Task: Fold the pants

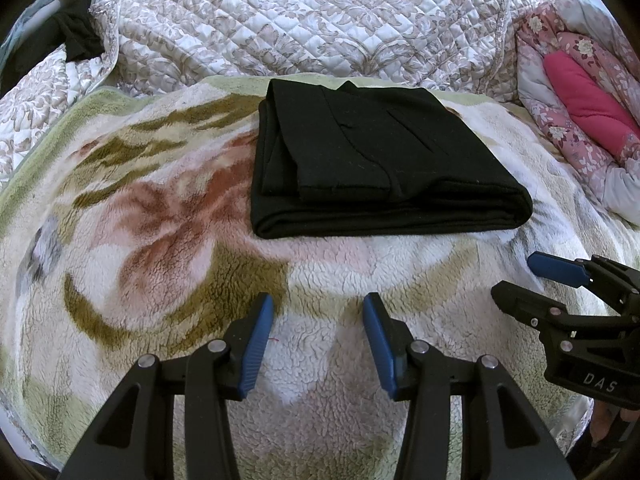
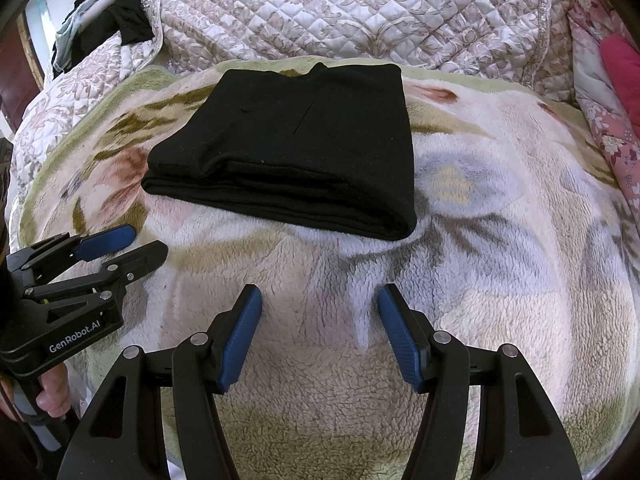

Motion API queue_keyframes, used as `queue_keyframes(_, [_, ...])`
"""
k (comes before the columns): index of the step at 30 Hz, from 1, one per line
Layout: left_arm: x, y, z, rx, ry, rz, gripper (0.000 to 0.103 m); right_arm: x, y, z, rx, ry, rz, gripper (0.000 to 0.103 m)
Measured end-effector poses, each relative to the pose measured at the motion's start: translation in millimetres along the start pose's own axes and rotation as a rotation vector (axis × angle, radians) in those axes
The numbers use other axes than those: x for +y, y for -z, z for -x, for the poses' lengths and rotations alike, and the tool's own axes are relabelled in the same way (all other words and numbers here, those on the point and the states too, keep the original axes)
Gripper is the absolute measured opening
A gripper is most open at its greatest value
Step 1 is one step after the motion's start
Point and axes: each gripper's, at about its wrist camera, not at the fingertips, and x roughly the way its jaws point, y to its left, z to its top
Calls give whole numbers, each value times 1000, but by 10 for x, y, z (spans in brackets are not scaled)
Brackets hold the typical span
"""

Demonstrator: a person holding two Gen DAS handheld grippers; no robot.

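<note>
Pants (image 1: 372, 160) lie folded into a thick black rectangle on the fleece blanket (image 1: 160, 240), ahead of both my grippers and touching neither. From the left wrist camera I see my left gripper (image 1: 318, 344) hovering over bare fleece, its blue-padded fingers (image 1: 256, 344) spread apart with nothing between them. My right gripper (image 1: 516, 280) shows at the right edge of that view, angled in toward the bundle's near right corner but apart from it; its two tips are separated there with only blanket between. From the right wrist camera, the right gripper (image 2: 320, 332) is likewise spread wide over the fleece, with the pants (image 2: 304, 148) farther ahead and slightly left, their stacked layers visible along the near edge. The left gripper (image 2: 128, 246) comes in from the left of that view, tips parted, close to the bundle's near left corner yet not touching it. Behind the blanket a quilted bedspread (image 2: 360, 16) rises, a floral pink comforter (image 1: 580, 92) is bunched to the right, and some dark clothing (image 1: 76, 36) is heaped at far left.
</note>
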Motion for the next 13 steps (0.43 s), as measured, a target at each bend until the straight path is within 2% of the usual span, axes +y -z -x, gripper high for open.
queue_keyframes(13, [14,-6,-5,0,0,-5,50,-8,49,2,-27,-22,48,64])
